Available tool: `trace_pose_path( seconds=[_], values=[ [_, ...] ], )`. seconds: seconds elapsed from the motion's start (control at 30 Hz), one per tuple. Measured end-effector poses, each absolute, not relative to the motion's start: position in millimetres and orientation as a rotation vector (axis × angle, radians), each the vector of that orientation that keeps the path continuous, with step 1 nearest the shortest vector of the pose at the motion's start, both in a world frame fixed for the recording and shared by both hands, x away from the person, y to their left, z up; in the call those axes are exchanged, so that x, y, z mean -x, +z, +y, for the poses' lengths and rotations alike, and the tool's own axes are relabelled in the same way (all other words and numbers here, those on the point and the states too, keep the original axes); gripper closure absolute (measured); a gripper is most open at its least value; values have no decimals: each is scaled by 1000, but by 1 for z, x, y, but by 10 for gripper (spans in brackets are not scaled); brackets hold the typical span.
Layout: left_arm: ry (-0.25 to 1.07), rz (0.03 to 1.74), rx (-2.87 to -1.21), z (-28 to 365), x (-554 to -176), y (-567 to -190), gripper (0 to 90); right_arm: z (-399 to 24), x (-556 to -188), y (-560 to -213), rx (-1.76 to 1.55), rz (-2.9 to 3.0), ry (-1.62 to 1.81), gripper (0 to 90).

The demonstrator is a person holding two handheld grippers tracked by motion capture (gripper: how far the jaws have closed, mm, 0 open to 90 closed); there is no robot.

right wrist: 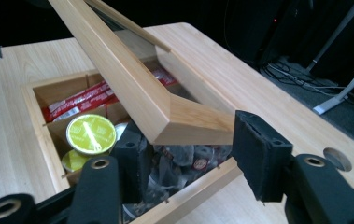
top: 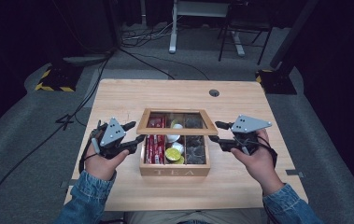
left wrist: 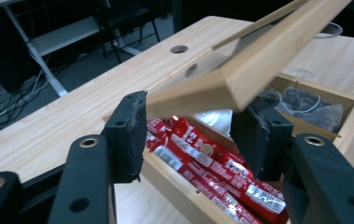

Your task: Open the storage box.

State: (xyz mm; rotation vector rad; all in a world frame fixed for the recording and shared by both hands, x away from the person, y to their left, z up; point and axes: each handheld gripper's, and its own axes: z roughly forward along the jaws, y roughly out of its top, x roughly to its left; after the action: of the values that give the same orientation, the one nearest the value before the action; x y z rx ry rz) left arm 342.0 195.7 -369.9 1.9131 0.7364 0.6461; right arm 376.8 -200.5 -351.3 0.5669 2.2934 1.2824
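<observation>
Step in hand: working the hinged lid (top: 177, 122) of the wooden tea box (top: 174, 171), one gripper at each side. The box sits mid-table, a bit toward the person's edge, "TEA" front facing the person.

Lid: glass pane in a wood frame, raised partway and tilted, front rail up off the box. It's neither shut nor fully back.

L gripper (top: 134, 132): at the box's left side. In the left gripper view the lid's front-left corner (left wrist: 240, 81) lies between the jaws; the pads flank it w/ the left pad (left wrist: 130, 135) near the frame. Jaws part-open. Can't tell if the pads actually press the wood.

R gripper (top: 215, 132): at the box's right side. In the right gripper view the lid's front-right corner (right wrist: 188, 123) sits between the jaws, w/ a visible gap to the right pad (right wrist: 258, 156). Not clamped; jaws apart.

Contents (lid up): red sachets (left wrist: 207, 175) in the left compartment, green-topped capsules (right wrist: 90, 134) in the middle, dark tea bags (right wrist: 179, 163) in the right.

Next move, my read: both sides need even support on the frame. Swing the lid about the rear hinge, L and R together, no twist. Keep the jaws off the glass and the box from sliding on the table (top: 118, 93).
</observation>
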Motion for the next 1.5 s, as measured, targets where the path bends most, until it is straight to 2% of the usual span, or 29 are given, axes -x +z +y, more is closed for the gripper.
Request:
trace_pose_path(
  seconds=[0.07,0.57,0.9,1.23,1.5],
  values=[
    [654,747,-1910,199,-342,-370,448,-201,-382,-345,-555,2293,1305,541],
    [688,835,-1899,225,-331,-375,446,-191,-420,-310,-518,2247,1306,597],
    [711,913,-1895,245,-315,-382,436,-183,-448,-301,-537,2211,1335,603],
    [643,999,-1919,257,-304,-393,413,-177,-480,-295,-584,2153,1367,588],
    [620,1023,-1937,258,-302,-399,407,-169,-509,-300,-639,2127,1356,528]
  ],
)
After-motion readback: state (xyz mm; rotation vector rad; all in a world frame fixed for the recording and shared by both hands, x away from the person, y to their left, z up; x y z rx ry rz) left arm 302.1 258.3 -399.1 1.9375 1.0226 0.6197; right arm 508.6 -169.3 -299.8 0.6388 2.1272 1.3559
